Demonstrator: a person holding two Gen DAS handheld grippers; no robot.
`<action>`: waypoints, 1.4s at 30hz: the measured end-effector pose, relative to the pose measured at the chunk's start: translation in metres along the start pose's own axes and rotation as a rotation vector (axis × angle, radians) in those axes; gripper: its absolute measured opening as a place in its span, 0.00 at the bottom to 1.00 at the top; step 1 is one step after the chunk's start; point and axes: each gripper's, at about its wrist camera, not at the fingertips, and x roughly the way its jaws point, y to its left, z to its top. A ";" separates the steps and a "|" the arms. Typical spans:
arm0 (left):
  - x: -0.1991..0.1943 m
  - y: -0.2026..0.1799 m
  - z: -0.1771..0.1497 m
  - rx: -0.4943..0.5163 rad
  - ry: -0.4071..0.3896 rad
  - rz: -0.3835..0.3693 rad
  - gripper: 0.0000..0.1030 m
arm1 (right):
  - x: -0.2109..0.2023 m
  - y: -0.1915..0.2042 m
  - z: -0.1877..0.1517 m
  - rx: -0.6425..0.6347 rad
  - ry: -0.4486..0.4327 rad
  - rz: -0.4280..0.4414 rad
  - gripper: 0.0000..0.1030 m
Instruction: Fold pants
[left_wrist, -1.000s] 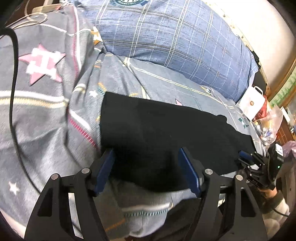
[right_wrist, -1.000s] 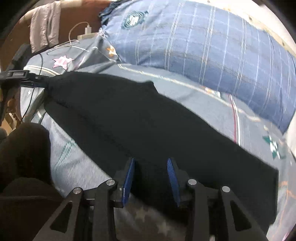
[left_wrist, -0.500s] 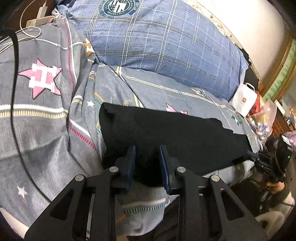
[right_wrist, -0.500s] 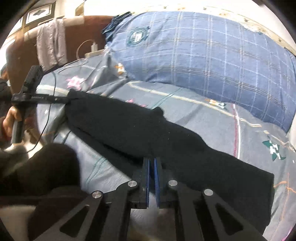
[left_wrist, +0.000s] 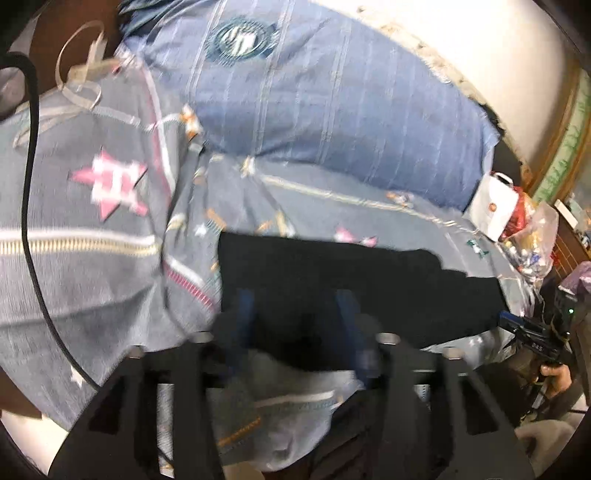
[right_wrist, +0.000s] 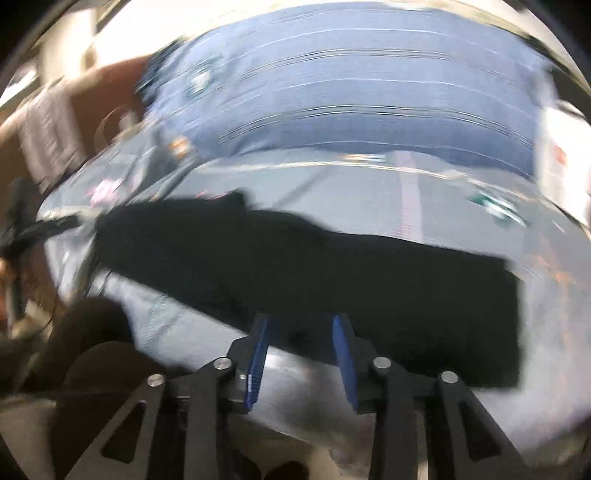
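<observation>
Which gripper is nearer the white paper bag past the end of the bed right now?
Right. The right gripper works the pants end closest to the white paper bag; the left gripper sits at the opposite end, farther from it.

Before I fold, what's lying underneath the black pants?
The black pants lie on the grey star-print bedsheet, which shows all around them. Anything beneath the fabric itself is covered.
</observation>
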 end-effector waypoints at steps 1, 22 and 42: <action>0.001 -0.006 0.003 0.012 -0.002 -0.013 0.56 | -0.006 -0.014 -0.004 0.056 -0.012 -0.025 0.33; 0.074 -0.083 -0.006 0.161 0.187 -0.128 0.56 | 0.001 -0.094 0.007 0.165 -0.015 -0.343 0.06; 0.049 -0.012 0.002 -0.041 0.111 -0.016 0.57 | -0.006 0.018 0.032 -0.144 -0.073 0.025 0.34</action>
